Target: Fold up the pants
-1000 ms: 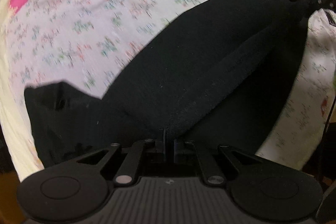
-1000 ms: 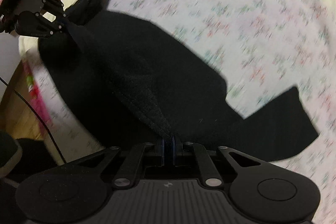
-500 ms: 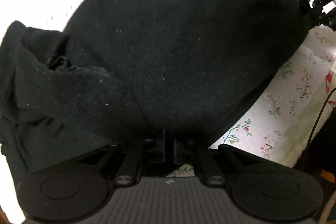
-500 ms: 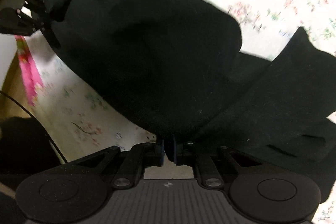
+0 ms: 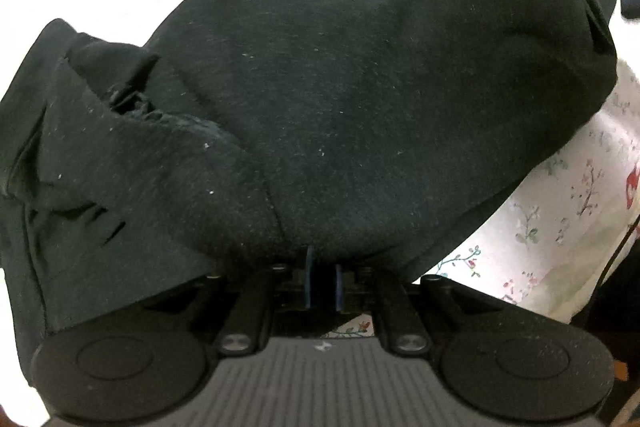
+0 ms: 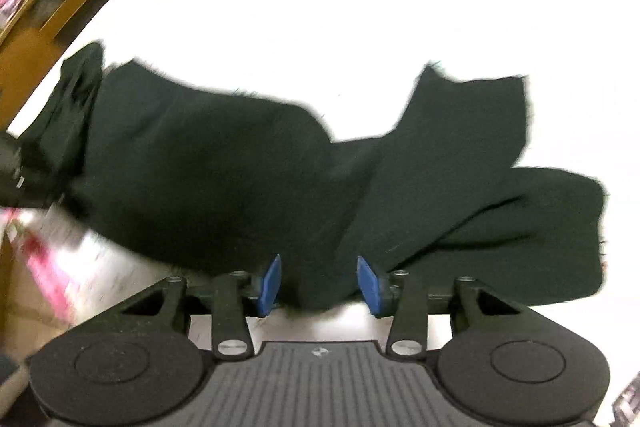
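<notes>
Jaws of the right gripper (image 6: 319,283) stand spread, their blue pads (image 6: 270,281) clear of the black pants (image 6: 248,179) whose edge sags between them. Jaws of the left gripper (image 5: 322,281) are narrowly parted with the pants' hem draped over the tips; whether they pinch cloth I cannot tell. Folded over themselves, the pants (image 5: 360,99) lie on the floral bedsheet (image 5: 568,211), whose bare part shows beside their right edge.
</notes>
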Available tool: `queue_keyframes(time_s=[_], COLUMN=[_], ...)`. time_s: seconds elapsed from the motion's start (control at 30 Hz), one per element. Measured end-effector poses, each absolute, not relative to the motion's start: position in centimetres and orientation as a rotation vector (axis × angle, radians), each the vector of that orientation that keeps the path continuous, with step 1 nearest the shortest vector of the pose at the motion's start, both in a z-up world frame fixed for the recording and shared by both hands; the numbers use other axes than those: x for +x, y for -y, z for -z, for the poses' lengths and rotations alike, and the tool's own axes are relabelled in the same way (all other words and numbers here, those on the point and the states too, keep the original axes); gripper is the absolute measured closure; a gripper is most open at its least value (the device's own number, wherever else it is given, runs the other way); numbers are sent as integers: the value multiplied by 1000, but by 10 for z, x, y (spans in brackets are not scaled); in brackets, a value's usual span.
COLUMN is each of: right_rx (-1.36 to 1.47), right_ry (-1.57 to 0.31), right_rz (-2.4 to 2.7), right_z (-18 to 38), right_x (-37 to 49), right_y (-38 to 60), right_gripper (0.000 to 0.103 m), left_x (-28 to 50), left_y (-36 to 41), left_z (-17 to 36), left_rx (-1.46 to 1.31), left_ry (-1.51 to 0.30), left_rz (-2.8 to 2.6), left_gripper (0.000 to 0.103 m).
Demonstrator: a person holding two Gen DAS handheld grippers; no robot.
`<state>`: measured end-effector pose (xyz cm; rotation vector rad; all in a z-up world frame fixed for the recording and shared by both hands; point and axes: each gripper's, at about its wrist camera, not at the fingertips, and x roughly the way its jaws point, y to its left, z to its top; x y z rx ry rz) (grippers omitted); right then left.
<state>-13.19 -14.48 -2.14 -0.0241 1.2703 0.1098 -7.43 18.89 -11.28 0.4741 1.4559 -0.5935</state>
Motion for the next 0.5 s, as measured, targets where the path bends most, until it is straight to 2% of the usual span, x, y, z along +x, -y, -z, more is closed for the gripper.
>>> queue_keyframes(time_s=[0.23,0.33,0.5], right_rx=[-22,-121,-149], right_ry=[-1134,-1078,-1119], right_rz=[102,179,280], right_z=[27,46,88], right_x=[-87,-64,-28], right_y=[154,137,147], right_gripper=[68,62,62], left_x=[-78,-77,-75], left_y=[-176,-172,-178], left_z=[116,114,115], left_rx=[469,466,414], left_ry=[-1466,-1457,-1457], left_rz=[587,597,594], left_gripper=[81,80,79])
